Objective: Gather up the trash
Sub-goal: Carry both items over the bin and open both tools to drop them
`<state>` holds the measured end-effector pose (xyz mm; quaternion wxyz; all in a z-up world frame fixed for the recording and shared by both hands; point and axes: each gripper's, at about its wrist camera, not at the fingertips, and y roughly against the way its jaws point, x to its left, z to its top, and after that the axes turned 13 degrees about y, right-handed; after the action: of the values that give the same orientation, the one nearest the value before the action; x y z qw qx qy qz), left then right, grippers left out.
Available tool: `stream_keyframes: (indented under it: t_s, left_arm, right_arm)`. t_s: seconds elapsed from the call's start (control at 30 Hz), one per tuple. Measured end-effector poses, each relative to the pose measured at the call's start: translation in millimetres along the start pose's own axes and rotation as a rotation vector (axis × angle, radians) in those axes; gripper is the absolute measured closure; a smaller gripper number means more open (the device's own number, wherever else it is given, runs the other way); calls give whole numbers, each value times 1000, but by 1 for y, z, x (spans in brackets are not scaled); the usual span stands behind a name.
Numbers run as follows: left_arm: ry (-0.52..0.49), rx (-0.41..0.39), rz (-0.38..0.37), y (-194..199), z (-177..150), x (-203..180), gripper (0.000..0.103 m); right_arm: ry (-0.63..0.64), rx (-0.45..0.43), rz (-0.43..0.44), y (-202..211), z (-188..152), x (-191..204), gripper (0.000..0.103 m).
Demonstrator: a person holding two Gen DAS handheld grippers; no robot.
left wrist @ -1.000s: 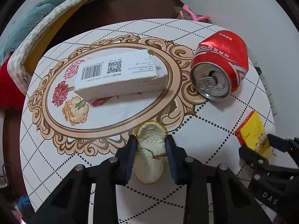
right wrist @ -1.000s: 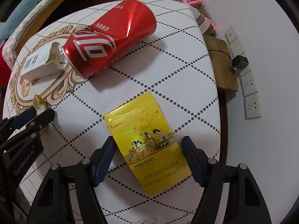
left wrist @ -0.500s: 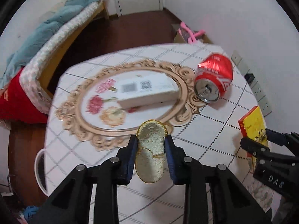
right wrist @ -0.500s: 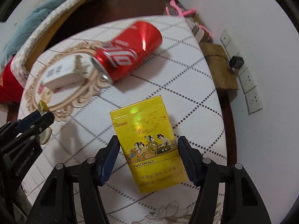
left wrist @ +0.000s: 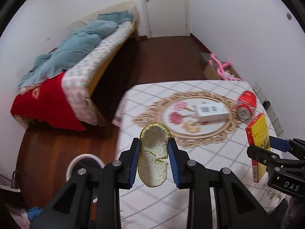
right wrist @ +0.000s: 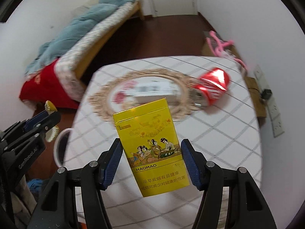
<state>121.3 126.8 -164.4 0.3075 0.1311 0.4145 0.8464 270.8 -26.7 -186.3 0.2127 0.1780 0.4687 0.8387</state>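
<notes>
My left gripper [left wrist: 153, 148] is shut on a piece of orange peel [left wrist: 154, 152] and holds it high above the table's left edge. My right gripper [right wrist: 151, 152] is shut on a yellow cigarette pack [right wrist: 151, 148], lifted above the table; the pack also shows in the left wrist view [left wrist: 257, 143]. A red soda can [left wrist: 246, 106] lies on its side on the table at the far right. A white box [left wrist: 212, 111] lies inside the table's oval flower pattern.
A white bin [left wrist: 83, 166] stands on the dark wood floor left of the table [left wrist: 200, 162], below my left gripper. A bed [left wrist: 76, 61] with a blue quilt is at the far left. Wall sockets [right wrist: 274, 114] and pink hangers [left wrist: 221, 68] are at the right.
Both grippers rose well above the table and pulled back, carrying the peel and the yellow pack. The room, bed and bin came into view.
</notes>
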Motion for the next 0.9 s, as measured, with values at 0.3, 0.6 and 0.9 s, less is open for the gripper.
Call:
stream_keyframes:
  t_s: [0.3, 0.6, 0.9]
  left_arm:
    - [111, -41, 96, 26, 5, 128, 77]
    - [231, 48, 212, -17, -9, 250, 77]
    - [299, 268, 250, -112, -30, 330, 77]
  right_arm:
    - [98, -52, 143, 3, 27, 132, 39]
    - [235, 58, 237, -72, 52, 269, 39]
    - [328, 271, 248, -200, 65, 361, 40]
